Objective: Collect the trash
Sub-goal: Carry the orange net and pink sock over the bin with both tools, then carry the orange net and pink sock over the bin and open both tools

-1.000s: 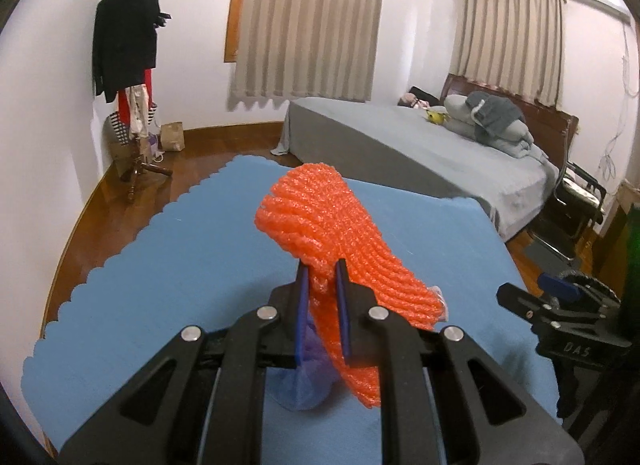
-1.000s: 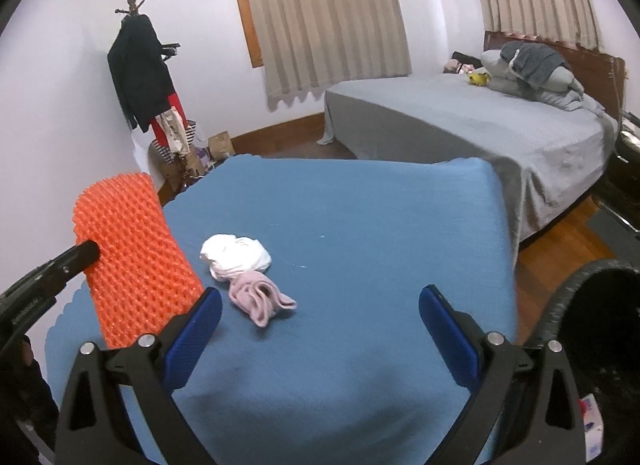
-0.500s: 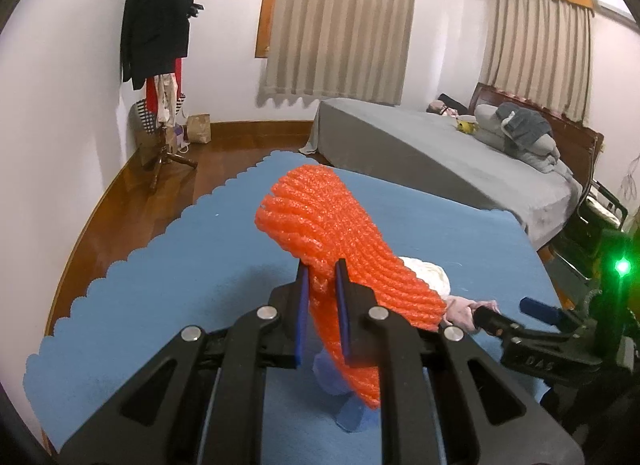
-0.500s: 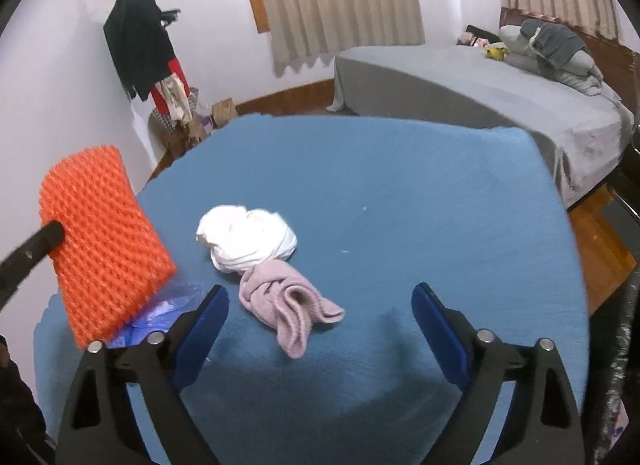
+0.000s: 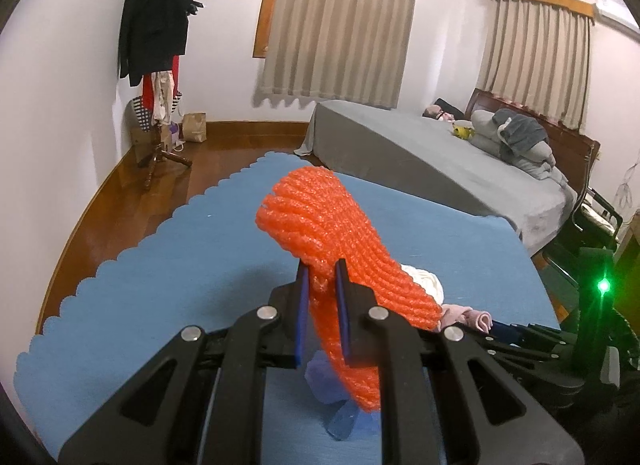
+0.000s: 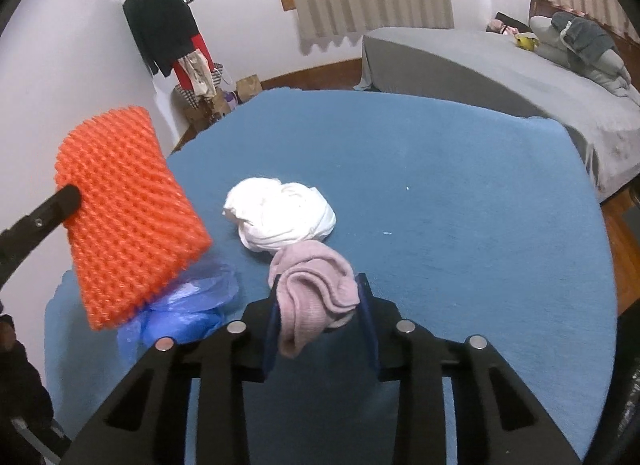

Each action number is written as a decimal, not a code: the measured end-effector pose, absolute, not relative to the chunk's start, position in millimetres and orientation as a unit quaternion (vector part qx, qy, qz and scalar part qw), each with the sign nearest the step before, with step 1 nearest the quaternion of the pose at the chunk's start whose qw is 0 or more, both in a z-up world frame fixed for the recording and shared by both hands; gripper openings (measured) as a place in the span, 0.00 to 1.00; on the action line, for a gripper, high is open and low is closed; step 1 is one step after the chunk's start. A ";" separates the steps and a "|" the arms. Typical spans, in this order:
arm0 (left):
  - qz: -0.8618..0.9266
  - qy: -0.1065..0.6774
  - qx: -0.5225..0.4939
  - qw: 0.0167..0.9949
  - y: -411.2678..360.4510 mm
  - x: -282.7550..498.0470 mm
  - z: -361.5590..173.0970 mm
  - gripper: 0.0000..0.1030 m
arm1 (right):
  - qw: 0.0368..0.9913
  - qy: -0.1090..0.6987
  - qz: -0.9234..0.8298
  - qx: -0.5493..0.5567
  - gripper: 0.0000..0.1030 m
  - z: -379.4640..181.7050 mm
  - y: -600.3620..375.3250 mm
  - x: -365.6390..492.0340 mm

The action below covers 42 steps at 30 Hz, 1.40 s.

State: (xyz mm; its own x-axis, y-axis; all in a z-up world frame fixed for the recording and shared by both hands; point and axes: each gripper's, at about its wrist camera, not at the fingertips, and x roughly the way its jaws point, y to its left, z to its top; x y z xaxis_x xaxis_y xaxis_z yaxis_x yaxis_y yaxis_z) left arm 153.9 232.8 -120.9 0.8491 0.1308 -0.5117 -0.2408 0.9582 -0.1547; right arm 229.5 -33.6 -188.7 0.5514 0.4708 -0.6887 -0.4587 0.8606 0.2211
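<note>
My left gripper [image 5: 321,277] is shut on an orange foam net sleeve [image 5: 340,249] and holds it above the blue table [image 5: 180,265]. The sleeve also shows at the left of the right wrist view [image 6: 124,213]. My right gripper [image 6: 320,293] has closed around a crumpled pink cloth [image 6: 312,289] on the table; its pads press the cloth's sides. A white crumpled cloth [image 6: 280,213] lies just beyond it. A blue plastic bag [image 6: 188,305] lies under the orange sleeve.
The table's cover has a scalloped left edge [image 5: 120,257]. A grey bed [image 6: 500,77] stands beyond the table. A coat rack [image 5: 160,65] with clothes stands at the far left wall. A black chair [image 5: 592,225] is at the right.
My right gripper moved forward and down over the pink cloth and closed from wide open onto it. My left gripper kept its hold on the orange sleeve and shifted slightly.
</note>
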 end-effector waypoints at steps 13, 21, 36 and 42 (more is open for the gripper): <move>0.066 0.244 -0.098 0.963 209.5 150.9 -102.0 0.12 | 0.907 0.334 0.256 0.032 0.33 -131.4 -74.7 201.0; 0.035 0.238 -0.089 0.966 181.7 150.3 -89.0 0.12 | 0.920 0.298 0.252 0.038 0.33 -94.2 -97.9 188.6; -0.028 0.231 -0.069 0.970 121.2 145.4 -71.7 0.12 | 0.936 0.259 0.233 0.053 0.33 -59.4 -146.1 162.2; -0.060 0.228 -0.060 0.970 94.8 142.0 -68.6 0.12 | 0.942 0.250 0.217 0.064 0.33 -53.5 -169.2 150.8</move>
State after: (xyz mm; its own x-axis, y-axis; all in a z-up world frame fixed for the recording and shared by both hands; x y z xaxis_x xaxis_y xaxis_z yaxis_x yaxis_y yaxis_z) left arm 142.0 94.8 -68.6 0.8887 -0.1434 -0.4355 0.0886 0.9857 -0.1437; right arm 150.8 -169.2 -53.5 0.7816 0.4397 -0.4425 -0.3760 0.8981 0.2281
